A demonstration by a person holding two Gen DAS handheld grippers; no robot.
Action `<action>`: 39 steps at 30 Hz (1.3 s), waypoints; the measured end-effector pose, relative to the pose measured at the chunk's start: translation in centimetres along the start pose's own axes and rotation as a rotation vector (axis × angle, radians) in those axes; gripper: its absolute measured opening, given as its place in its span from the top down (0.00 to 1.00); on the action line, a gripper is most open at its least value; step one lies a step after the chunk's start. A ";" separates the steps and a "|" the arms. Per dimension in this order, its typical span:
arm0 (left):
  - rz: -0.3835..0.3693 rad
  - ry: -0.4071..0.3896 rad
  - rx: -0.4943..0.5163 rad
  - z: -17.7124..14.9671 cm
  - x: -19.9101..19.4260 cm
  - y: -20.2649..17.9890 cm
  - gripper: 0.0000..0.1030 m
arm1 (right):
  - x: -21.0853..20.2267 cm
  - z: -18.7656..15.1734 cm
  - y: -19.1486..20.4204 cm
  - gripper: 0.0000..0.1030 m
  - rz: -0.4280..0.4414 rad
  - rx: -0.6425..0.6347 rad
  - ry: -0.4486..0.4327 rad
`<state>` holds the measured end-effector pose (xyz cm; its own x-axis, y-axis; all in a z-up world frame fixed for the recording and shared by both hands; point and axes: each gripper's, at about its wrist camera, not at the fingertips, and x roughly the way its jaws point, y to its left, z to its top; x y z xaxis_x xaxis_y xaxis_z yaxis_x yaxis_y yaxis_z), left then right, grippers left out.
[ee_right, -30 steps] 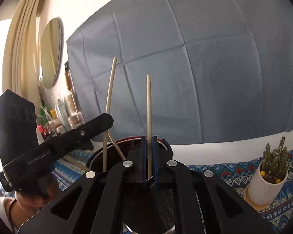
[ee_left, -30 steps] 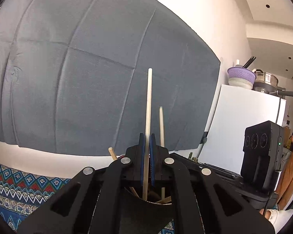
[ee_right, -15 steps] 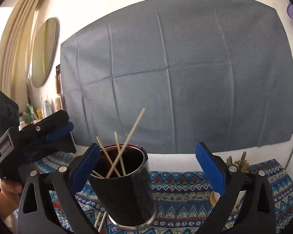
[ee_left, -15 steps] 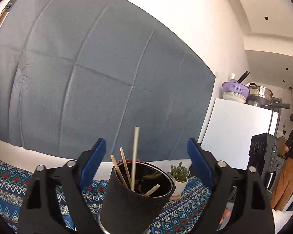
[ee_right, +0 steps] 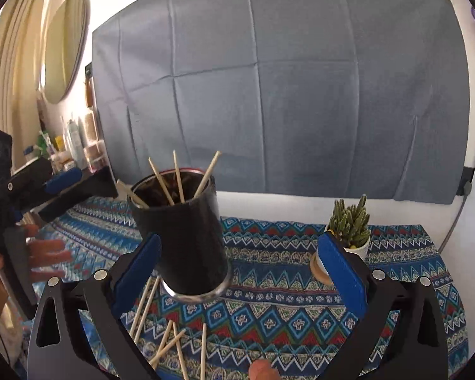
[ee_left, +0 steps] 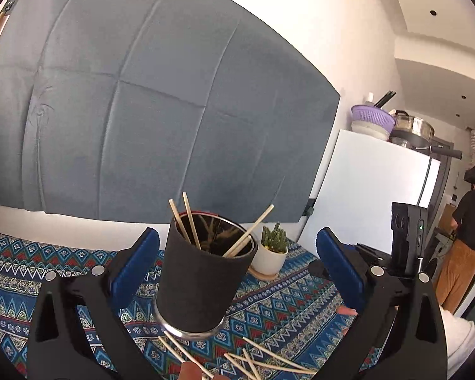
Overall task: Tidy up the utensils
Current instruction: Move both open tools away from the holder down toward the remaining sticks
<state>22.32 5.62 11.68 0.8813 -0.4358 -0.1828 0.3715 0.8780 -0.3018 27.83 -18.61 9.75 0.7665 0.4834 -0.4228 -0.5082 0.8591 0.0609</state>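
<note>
Both grippers stand wide, nothing between the pads. Left gripper (ee_left: pixel 237 266) and right gripper (ee_right: pixel 240 266) each frame the black cup (ee_left: pixel 202 272) at frame centre but don't touch it; their jaws have just been opening, and each has let go of a stick. Cup sits on the patterned cloth (ee_left: pixel 285 310), approx centre of both views, w/ several chopsticks (ee_right: pixel 179 179) leaning inside, tips fanned out over the rim. More loose chopsticks (ee_right: pixel 161 332) lie flat on the cloth at bottom centre of the right view, in front of the cup; same scatter shows at the bottom edge of the left view.

Step in hand, as I judge it: go back down for the next loose stick. To do it well: tip a gripper nose-down, pick one stick that lies clear of the others, line the pads across its length, pinch near one end so it can be stood up and dropped in w/o knocking the cup. Crossed sticks: take the top one first.

Hard to see: near ends of the loose sticks are cut off by the frame bottom & the gripper bodies, so count is unclear. Cup interior is dark; can't tell how many are in. Small cactus pot (ee_right: pixel 351 231) stands to the right of the cup, partly behind the right gripper's pad. A person stands far right in the left view, blurred.
</note>
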 end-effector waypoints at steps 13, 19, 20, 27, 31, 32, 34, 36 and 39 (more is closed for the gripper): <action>0.108 0.318 -0.076 -4.7 2.6 1.0 0.06 | 2.8 -6.3 3.2 0.08 0.060 -0.120 0.384; 0.207 0.518 -0.082 -7.3 5.0 1.7 0.06 | 4.7 -8.0 3.2 0.08 0.040 -0.137 0.494; 0.219 0.548 -0.095 -7.7 5.3 2.0 0.06 | 5.0 -8.2 3.1 0.08 0.042 -0.131 0.512; 0.331 0.694 -0.095 -10.1 6.9 3.1 0.06 | 6.9 -9.6 2.4 0.08 0.040 -0.108 0.604; 0.376 0.759 -0.091 -11.1 7.6 3.4 0.06 | 7.4 -10.2 2.1 0.08 0.039 -0.104 0.638; 0.390 0.773 -0.084 -11.3 7.8 3.5 0.06 | 7.5 -10.3 2.0 0.08 0.032 -0.107 0.645; 0.421 0.785 -0.077 -11.5 7.9 3.7 0.06 | 7.7 -10.3 1.8 0.08 0.030 -0.105 0.652; 0.445 0.797 -0.079 -11.7 8.0 4.0 0.06 | 7.7 -10.6 1.7 0.08 0.016 -0.111 0.664; 0.479 0.814 -0.033 -12.2 8.3 3.9 0.06 | 7.8 -10.8 1.4 0.08 0.020 -0.082 0.682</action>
<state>27.54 2.97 -2.42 0.4586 -0.0452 -0.8875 0.0028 0.9988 -0.0494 28.87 -15.47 -3.25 0.3518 0.2618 -0.8987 -0.5685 0.8225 0.0170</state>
